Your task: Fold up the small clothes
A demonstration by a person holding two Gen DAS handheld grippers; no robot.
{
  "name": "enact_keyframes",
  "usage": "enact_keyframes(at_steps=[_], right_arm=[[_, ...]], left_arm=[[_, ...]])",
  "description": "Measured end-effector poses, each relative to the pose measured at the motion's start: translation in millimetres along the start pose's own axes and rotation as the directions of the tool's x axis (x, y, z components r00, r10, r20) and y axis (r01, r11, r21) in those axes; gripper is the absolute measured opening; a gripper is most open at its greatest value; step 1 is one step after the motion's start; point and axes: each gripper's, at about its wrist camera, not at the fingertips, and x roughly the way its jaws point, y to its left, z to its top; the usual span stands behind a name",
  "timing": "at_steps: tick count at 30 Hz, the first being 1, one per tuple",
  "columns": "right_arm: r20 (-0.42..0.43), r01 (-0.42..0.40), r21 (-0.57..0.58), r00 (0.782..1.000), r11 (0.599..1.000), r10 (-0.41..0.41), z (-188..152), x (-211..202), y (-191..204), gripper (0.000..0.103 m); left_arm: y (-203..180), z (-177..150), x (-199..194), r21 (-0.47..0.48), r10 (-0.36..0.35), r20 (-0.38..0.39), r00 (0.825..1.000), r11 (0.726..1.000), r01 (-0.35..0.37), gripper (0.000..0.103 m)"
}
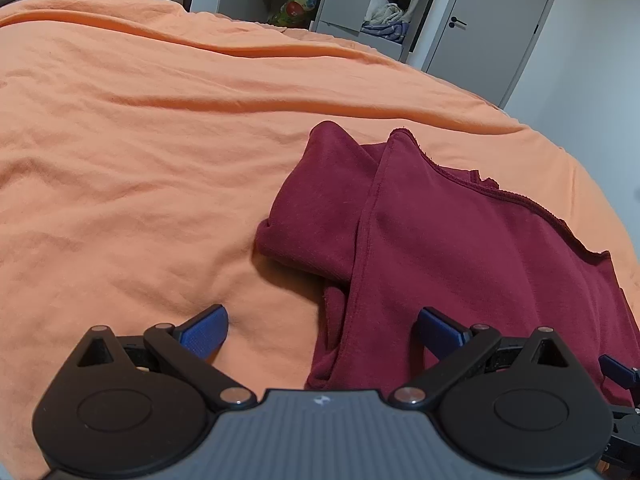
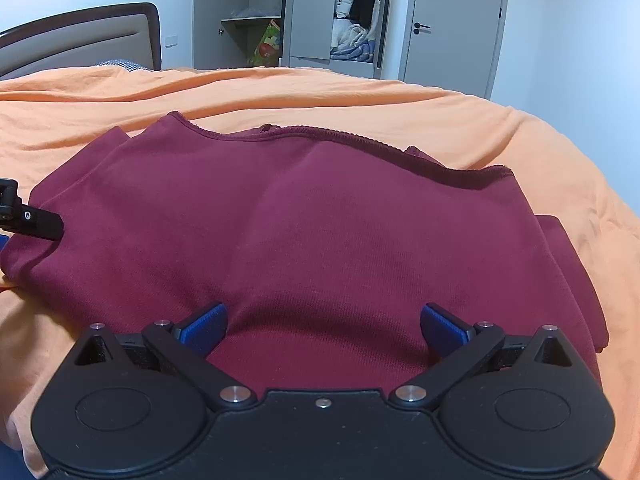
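On the bed's orange sheet (image 1: 140, 168), toward its near edge, lay a maroon top (image 2: 320, 232), partly folded, one sleeve tucked under, its raw neckline seam facing the far edge. Both the left gripper (image 1: 322, 330) and right gripper (image 2: 324, 326) hovered spread wide, holding nothing.

Your left tool (image 1: 322, 334) hides the shirt's (image 1: 460, 264) near hem, and the shirt runs off the left view's right edge. In the right view only a black tip of that tool (image 2: 34, 222) shows. The wardrobe's (image 2: 356, 12) contents are too small to tell.
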Motion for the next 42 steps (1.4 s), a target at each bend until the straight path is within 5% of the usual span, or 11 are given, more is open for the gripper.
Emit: enact_keyframes(at_steps=[14,42], right_arm=[[0.000,-0.001,0.001,1.000,1.000,0.001,0,0,-1,0.103],[0.051,0.006,0.004,0.999,1.000,-0.006,-11,-2,0,0.103]], left_arm=[[-3,18,16,-0.019,-0.054,0.021,0.998,0.998,0.054,0.103],[-14,17,26,0.050,0.000,0.002,1.000,0.999,0.000,0.103]])
